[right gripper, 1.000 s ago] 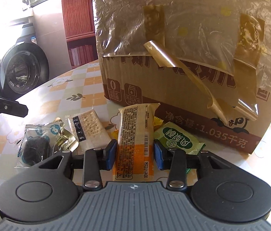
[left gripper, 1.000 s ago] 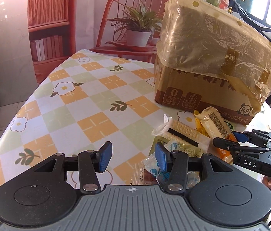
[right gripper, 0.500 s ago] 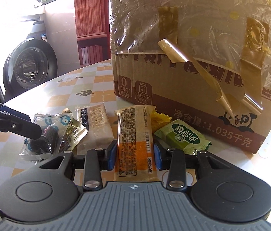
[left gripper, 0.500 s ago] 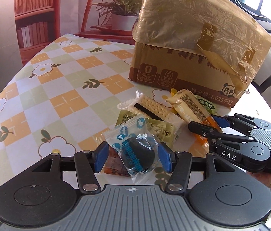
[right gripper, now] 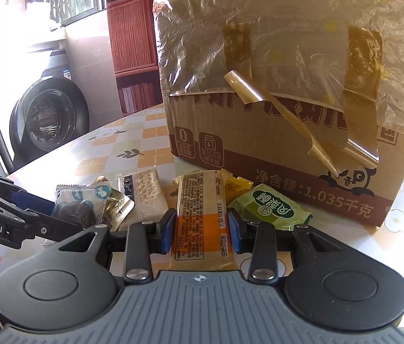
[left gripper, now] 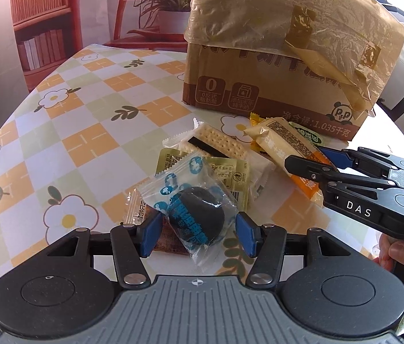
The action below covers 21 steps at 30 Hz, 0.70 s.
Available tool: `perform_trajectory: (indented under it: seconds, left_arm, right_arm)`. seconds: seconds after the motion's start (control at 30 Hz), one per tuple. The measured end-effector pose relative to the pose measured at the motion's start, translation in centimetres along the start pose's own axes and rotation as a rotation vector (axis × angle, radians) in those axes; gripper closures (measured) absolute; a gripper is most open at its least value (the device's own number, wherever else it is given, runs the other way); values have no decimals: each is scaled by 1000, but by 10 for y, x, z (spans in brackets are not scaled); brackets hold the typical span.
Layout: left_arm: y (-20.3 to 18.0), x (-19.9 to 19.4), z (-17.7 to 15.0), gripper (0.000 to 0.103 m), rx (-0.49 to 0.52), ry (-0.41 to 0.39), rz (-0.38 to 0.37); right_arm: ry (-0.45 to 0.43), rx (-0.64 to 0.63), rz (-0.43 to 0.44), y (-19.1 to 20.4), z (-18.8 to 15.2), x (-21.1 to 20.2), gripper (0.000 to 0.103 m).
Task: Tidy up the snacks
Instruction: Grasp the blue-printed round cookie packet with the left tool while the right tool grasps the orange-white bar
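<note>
The cardboard box standing on the table carries, along its lower brown band, "净含量:1.035千克" beside a panda face. At its lower left corner sit two icons: a "0" over "0反式脂肪酸" and a milk carton over "添加水牛纯牛奶". Larger characters above are half hidden under plastic film and cannot be read. The right gripper bears "DAS" in white on its side. The left gripper bears "Robot.AI". Print on the orange snack bar and the green packet is too small to read.
</note>
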<state>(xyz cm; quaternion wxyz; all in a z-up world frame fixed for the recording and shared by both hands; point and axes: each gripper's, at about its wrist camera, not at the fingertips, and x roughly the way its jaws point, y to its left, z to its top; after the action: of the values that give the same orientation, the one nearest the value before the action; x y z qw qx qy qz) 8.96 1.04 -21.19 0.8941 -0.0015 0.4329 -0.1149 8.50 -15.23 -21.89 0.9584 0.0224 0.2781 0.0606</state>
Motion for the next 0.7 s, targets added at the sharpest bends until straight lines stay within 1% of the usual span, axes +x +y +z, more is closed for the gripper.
perform_trajectory:
  seconds: [0.2, 0.23, 0.3, 0.4, 0.6, 0.7]
  left_arm:
    - [2, 7, 4, 43, -20, 4, 14]
    - [3, 8, 6, 42, -34, 7, 12]
    - [5, 10, 9, 37, -66, 7, -5]
    - [10, 14, 17, 35, -120, 10, -31]
    - [14, 23, 28, 29, -208, 11, -53]
    - [19, 27, 33, 29, -250, 1, -50]
  right_arm:
    - [0, 5, 0, 1, 0, -1, 64]
    - [0, 5, 0, 1, 0, -1, 64]
    - [0, 5, 0, 1, 0, 0, 64]
    - [2, 2, -2, 2, 0, 0, 64]
    - [6, -1, -3, 3, 0, 1, 64]
    - [10, 2, -3, 3, 0, 2, 64]
